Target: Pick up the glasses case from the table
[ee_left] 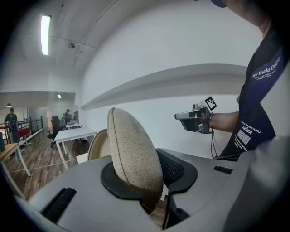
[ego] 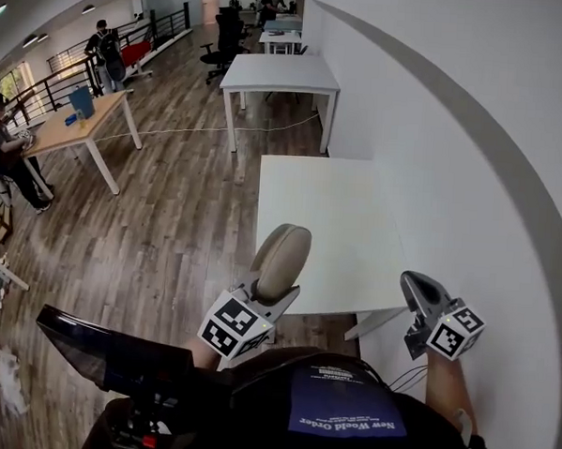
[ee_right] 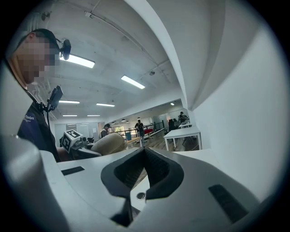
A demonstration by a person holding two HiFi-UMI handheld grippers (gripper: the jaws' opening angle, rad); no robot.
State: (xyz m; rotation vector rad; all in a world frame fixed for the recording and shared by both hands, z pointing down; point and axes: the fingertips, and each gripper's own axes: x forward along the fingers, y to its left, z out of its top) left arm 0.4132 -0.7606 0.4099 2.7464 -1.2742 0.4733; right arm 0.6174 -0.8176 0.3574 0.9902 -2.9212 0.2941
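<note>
One beige, speckled fabric-covered oval glasses case (ego: 281,260) is the only task thing here, and your left gripper (ego: 271,295) has it. The jaws are closed part-way on its lower end, one pad on each broad face. Most of the shell sticks out past the jaw tips, pointing up and away from you. In the left gripper view the case stands on edge between the pads, slightly tilted, with the ribbed right pad against its side. In the head view it hangs over the near left corner of the white rectangular table (ego: 347,222). It looks clear of the top, so I judge the lift to be made. Handling, as a judgement: expect it to be light, with a stiff clamshell under the cloth and possibly glasses inside. A firm pinch is enough and crushing force is not wanted. The woven cover should give the pads good friction. The shell is domed and tapers toward both ends, though, so a grip near an end can squeeze it outward like a pip. The better hold is across the two broad faces nearer the middle, at the thickest part. With the present end grip, the long overhang may lever and pivot if you swing fast, so keep the wrist steady. Your right gripper (ego: 417,290) is beside it, apart to the right over the table's near right edge. Its jaws are closed together with nothing between them.
</note>
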